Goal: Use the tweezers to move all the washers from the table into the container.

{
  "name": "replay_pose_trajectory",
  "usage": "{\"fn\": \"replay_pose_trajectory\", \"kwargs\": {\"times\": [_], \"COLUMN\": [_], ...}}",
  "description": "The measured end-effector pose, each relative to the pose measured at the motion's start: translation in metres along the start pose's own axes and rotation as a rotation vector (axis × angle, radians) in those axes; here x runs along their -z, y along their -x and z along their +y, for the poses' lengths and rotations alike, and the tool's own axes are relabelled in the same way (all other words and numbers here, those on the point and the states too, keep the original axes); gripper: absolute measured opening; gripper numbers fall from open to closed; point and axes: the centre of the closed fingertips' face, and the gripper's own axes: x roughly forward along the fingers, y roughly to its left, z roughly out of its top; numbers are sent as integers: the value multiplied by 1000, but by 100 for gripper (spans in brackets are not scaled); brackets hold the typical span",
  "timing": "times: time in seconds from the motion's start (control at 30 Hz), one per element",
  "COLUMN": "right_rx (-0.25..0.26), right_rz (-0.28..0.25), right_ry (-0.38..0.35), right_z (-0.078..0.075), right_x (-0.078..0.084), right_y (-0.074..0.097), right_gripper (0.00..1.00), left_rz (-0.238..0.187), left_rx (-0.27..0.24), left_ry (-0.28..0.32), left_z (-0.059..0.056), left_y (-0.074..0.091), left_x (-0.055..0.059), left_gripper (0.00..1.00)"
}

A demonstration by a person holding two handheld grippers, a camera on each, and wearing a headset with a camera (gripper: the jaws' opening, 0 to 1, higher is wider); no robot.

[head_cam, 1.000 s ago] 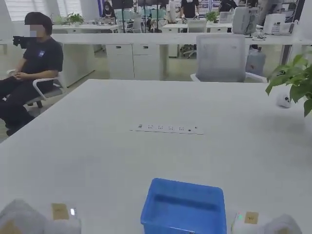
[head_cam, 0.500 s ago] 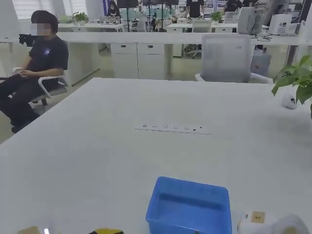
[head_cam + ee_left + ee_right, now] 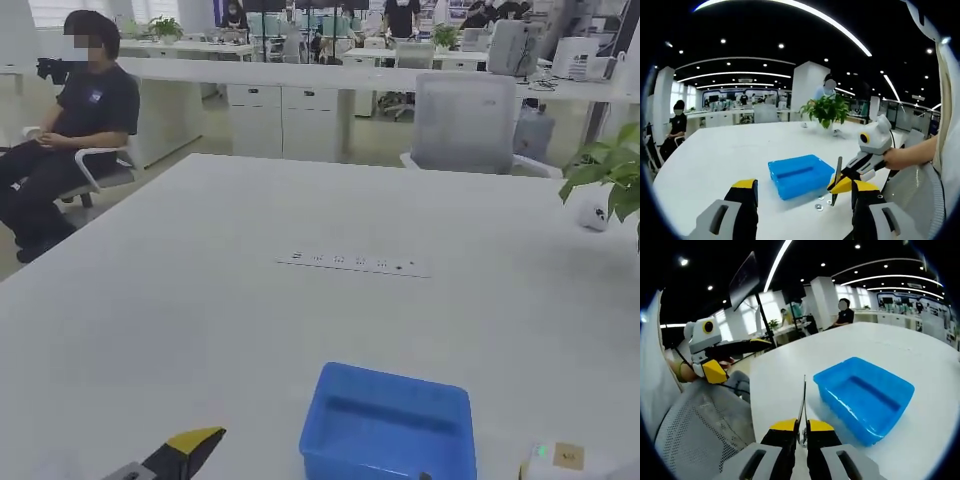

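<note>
Right gripper [image 3: 801,426] pinching tweezers [image 3: 803,397], left gripper [image 3: 805,185] agape

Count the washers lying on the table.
3, in the left gripper view: one washer nearest, a second and third beside it, before the blue container. Others may be hidden.

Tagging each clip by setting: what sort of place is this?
Probably an open-plan office: rows of white desks, a chair and a power strip on the big white table.
</note>
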Motion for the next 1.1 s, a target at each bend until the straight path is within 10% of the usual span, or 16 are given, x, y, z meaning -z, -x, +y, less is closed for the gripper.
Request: {"fn": "replay_pose_trajectory", "kwargs": {"times": [0.17,0.3,0.47,0.77,1.1], "right_rx": [24,33,29,39,58], "right_rz": [-33,-41,-34,-32,-31], "right_ry": [-28,-29,-15,-6,-12], "right_z": [-7,-9,-6,-8,-14], "right_x": [-6,-7,-7,-7,-7], "right_y": [5,6,4,5,7], "right_gripper": [3,3,3,3,3], "left_rz": [-33,-52,-91,-198,-119], "left_rx": [17,-18,23,99,35], "left_ry": [80,-38,-46,58,71], "left_z": [5,17,13,-19,-28], "left_y": [2,-2,-25,-59,-53], "left_x": [-12,-40,-69,-114,-58], "left_gripper": [80,83,88,99,99]}}
